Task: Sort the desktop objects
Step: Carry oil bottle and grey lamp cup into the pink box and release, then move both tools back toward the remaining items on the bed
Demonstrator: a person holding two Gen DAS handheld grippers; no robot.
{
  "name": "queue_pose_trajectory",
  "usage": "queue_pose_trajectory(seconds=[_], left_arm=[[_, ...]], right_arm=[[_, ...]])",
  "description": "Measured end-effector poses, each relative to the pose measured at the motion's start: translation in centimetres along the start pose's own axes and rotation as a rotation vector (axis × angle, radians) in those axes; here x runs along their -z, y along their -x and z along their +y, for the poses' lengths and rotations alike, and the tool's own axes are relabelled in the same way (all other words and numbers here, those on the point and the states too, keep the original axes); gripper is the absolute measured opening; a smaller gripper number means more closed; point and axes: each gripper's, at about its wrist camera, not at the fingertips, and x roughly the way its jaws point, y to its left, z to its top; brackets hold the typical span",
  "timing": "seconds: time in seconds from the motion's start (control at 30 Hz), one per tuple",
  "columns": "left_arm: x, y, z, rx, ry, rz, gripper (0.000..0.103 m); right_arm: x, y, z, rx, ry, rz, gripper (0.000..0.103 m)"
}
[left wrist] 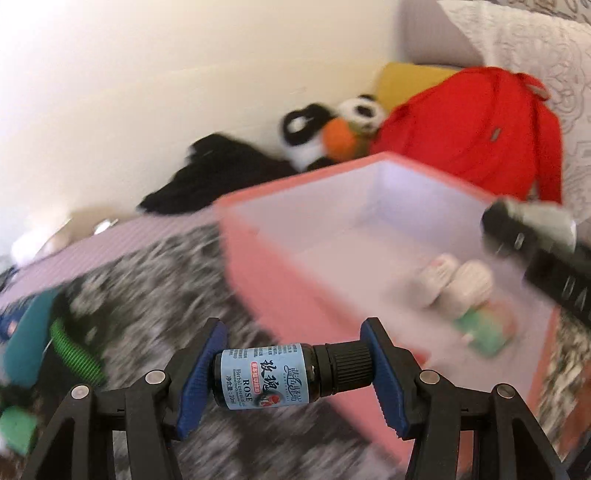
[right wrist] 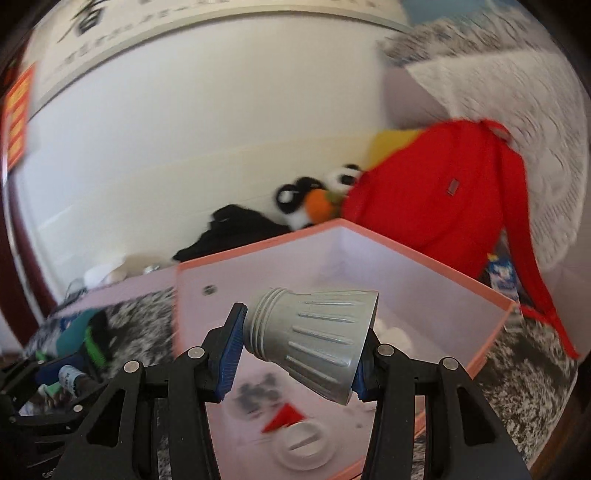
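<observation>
A lived-in room of a home is shown, most likely a bedroom. A cream wall (right wrist: 207,147) is seen behind, with a framed scroll of brush writing (right wrist: 155,33) hung high on it. Along the far edge of the surface, a red backpack (left wrist: 476,129), a yellow cushion (left wrist: 406,83), two plush pandas (left wrist: 332,129) and a heap of black clothing (left wrist: 214,177) are piled against the wall. A white quilted cover (left wrist: 535,48) is draped at the right. The surface itself is spread with a black-and-white speckled cloth (right wrist: 517,387), on which a pink box (right wrist: 491,343) is set.
</observation>
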Motion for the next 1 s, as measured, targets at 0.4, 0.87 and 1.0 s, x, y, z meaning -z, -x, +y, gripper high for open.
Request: queue_pose_trajectory(seconds=[0.4,0.87,1.0], left_arm=[[-4.4,-3.4,-4.3,-0.024,0.07,0.015,0.101],[-2.3,-0.6,-1.0,-0.105,0.107,0.011,0.102],[-1.5,1.0,0.2,-0.148,0.082,-0.007,0.102]], right_arm=[[-1.2,-1.1,-7.1,0.088,-0.228,0.031,0.063],[-0.8,-0.3,-5.1,0.001,-0.226,0.01,0.08],[-0.7,-0.1,-3.6,-0.011,-0.207,0.009,0.08]])
